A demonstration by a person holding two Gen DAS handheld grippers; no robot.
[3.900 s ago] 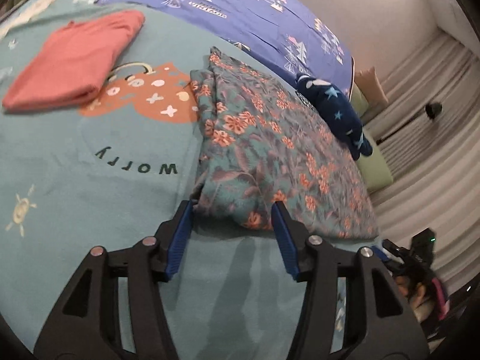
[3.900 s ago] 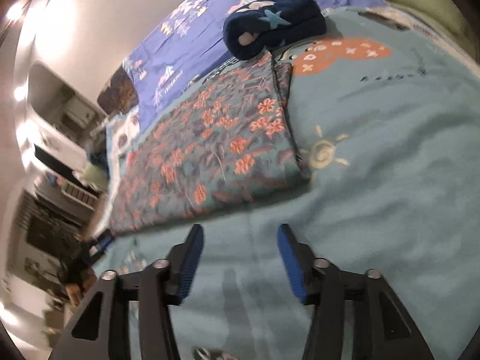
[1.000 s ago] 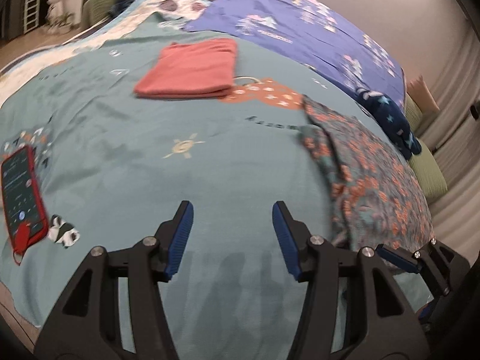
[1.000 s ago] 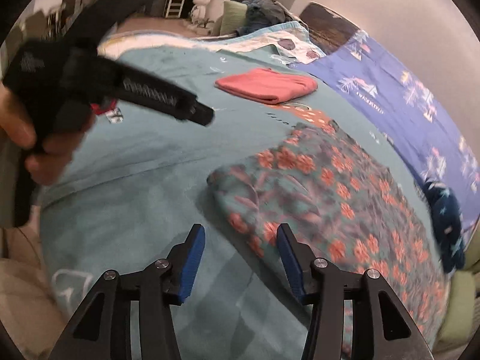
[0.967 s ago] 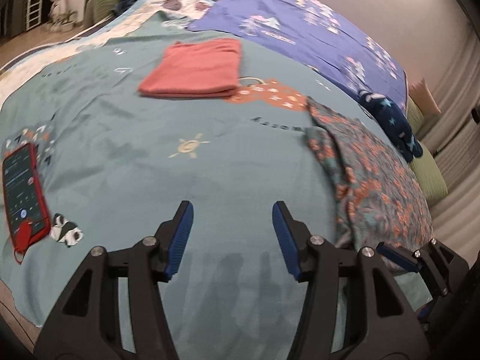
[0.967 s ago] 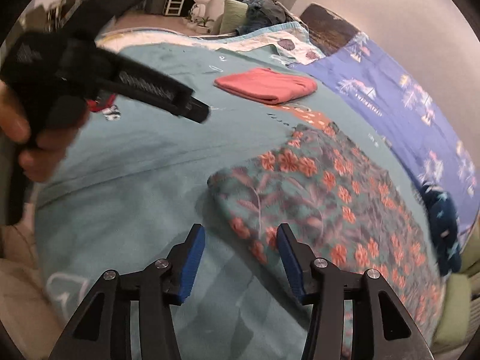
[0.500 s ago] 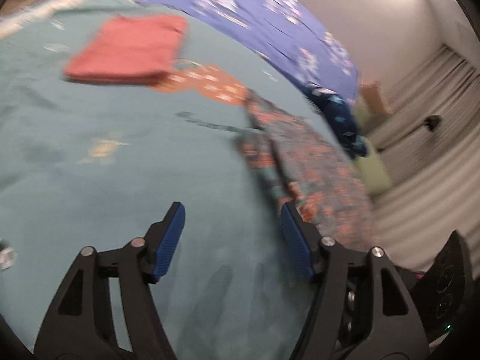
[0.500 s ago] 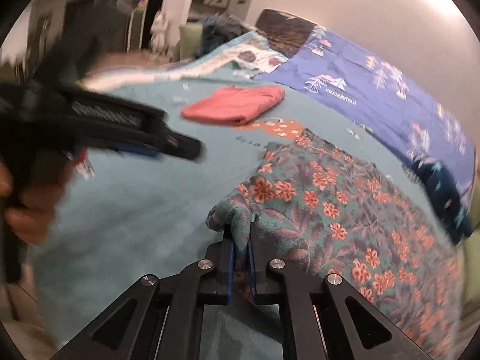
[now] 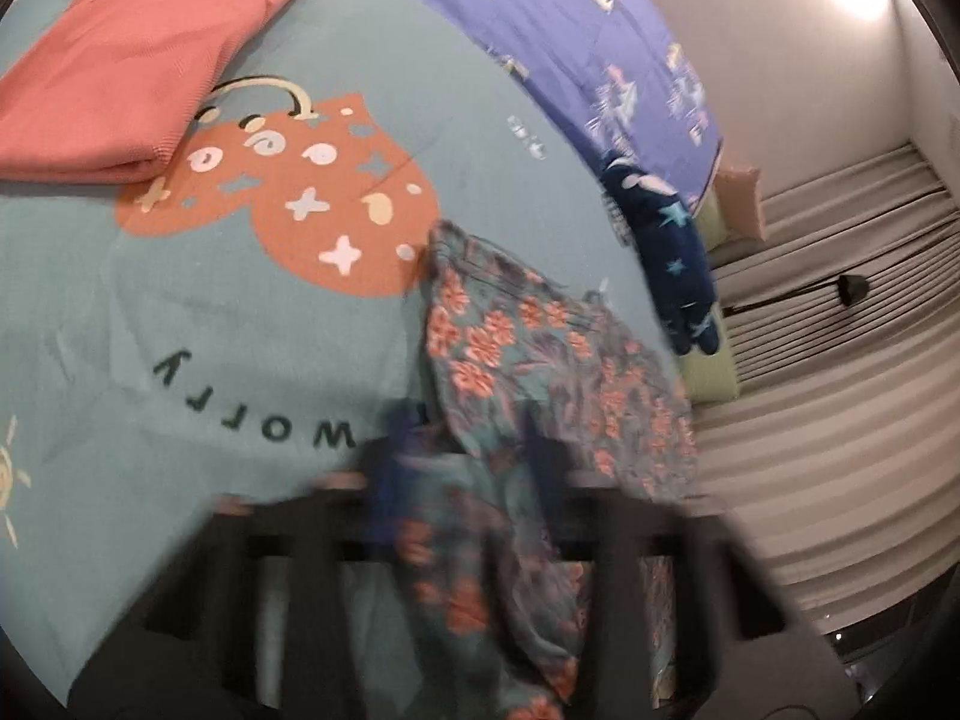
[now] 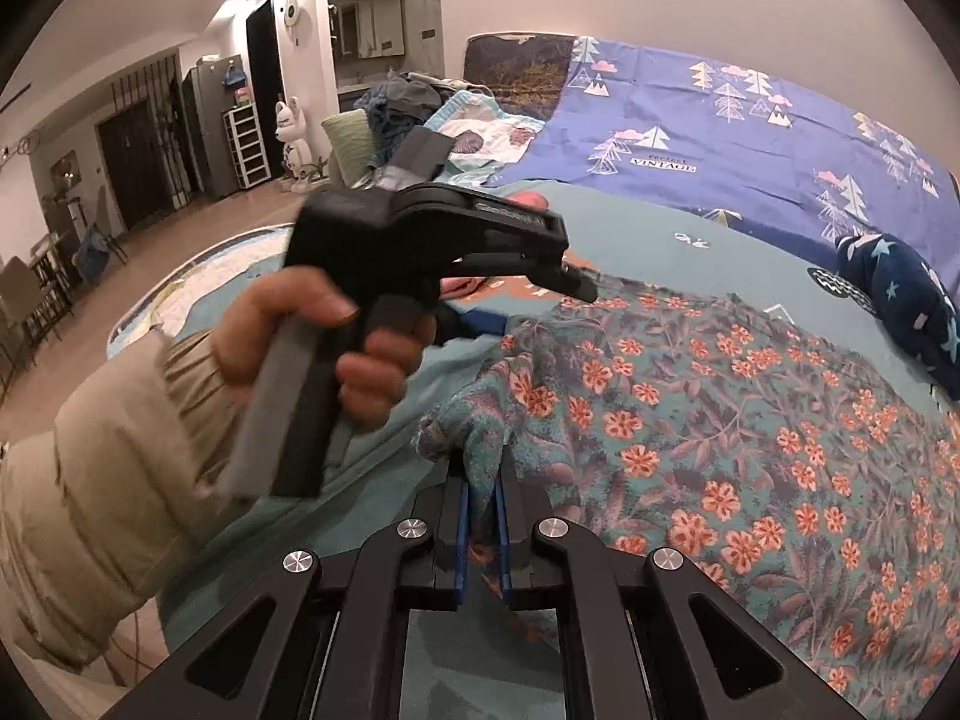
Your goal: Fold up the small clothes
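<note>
Two tools work one floral garment lying on the bed: the right tool pinches its near corner, the blurred left tool has just been closing with floral cloth between its fingers, one folded coral garment lies far left.

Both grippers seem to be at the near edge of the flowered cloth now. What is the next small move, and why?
Probably lift both hands together and carry the near edge toward the far side. The right gripper is shut on a corner of the flowered cloth. The left gripper, though blurred, has just been closing with the cloth's other corner between its fingers. The rest lies flat on the blanket.
</note>
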